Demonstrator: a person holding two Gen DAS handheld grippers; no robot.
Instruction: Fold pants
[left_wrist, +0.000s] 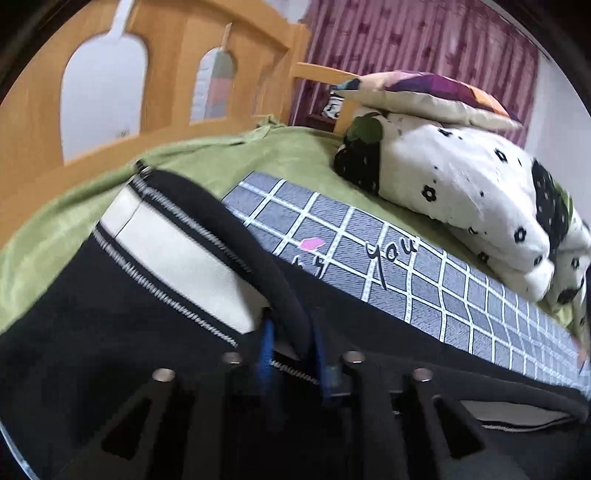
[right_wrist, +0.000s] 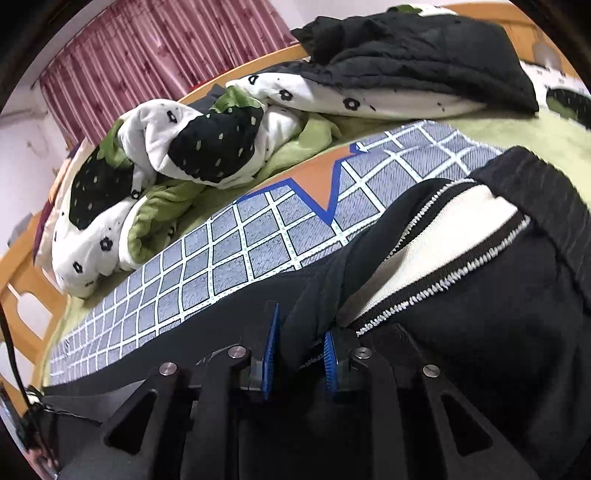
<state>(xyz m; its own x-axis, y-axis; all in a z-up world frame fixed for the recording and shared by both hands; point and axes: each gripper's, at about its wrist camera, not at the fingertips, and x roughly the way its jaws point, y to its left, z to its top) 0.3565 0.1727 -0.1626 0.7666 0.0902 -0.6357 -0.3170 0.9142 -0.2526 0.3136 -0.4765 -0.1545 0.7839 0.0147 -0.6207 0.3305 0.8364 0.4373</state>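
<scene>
Black pants (left_wrist: 81, 302) with a cream side stripe edged in black-and-white stitching lie on a grey checked mat (left_wrist: 406, 273) on the bed. My left gripper (left_wrist: 293, 354) is shut on a rolled black edge of the pants between its blue pads (left_wrist: 266, 354). In the right wrist view the same pants (right_wrist: 480, 314) fill the lower right. My right gripper (right_wrist: 299, 358) is shut on a bunched black fold of the pants, blue pads (right_wrist: 269, 354) on each side. The mat (right_wrist: 221, 258) shows beyond it.
A green sheet (left_wrist: 277, 155) covers the bed. A white quilt with black strawberries (left_wrist: 461, 192) and a cushion (left_wrist: 424, 96) lie at the back; the quilt also shows in the right wrist view (right_wrist: 166, 162). Dark clothes (right_wrist: 424, 62) are piled there. A wooden bed frame (left_wrist: 166, 55) rises behind.
</scene>
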